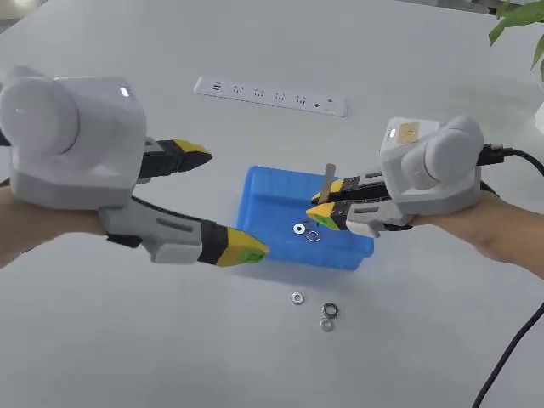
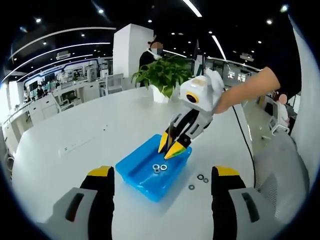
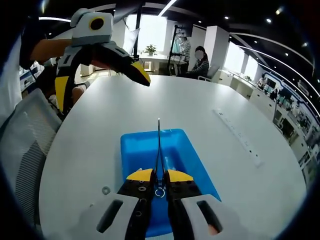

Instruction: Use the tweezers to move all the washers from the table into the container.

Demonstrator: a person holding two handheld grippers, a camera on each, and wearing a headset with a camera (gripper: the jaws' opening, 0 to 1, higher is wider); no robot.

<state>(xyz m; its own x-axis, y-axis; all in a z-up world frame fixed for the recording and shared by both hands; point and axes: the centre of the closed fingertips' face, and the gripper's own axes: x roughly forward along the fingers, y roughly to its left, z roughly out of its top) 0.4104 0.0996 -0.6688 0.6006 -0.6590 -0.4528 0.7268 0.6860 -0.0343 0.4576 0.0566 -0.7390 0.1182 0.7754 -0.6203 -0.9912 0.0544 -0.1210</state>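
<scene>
Right gripper (image 1: 321,208) jaws clamped on tweezers (image 1: 329,176), poised over blue container (image 1: 263,191), likely for drop-off; two washers (image 1: 299,229) inside. Left gripper (image 1: 229,202) jaws spread, idle at container's 9 o'clock. On tabletop (image 1: 127,340), three washers (image 1: 297,298) at container's 6 o'clock

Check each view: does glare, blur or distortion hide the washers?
Head view: even light, soft shadows, loose washers sharp. Left gripper view: fisheye curves the table, washers tiny but legible. Right gripper view: windows blown out, tweezers sharp.
</scene>
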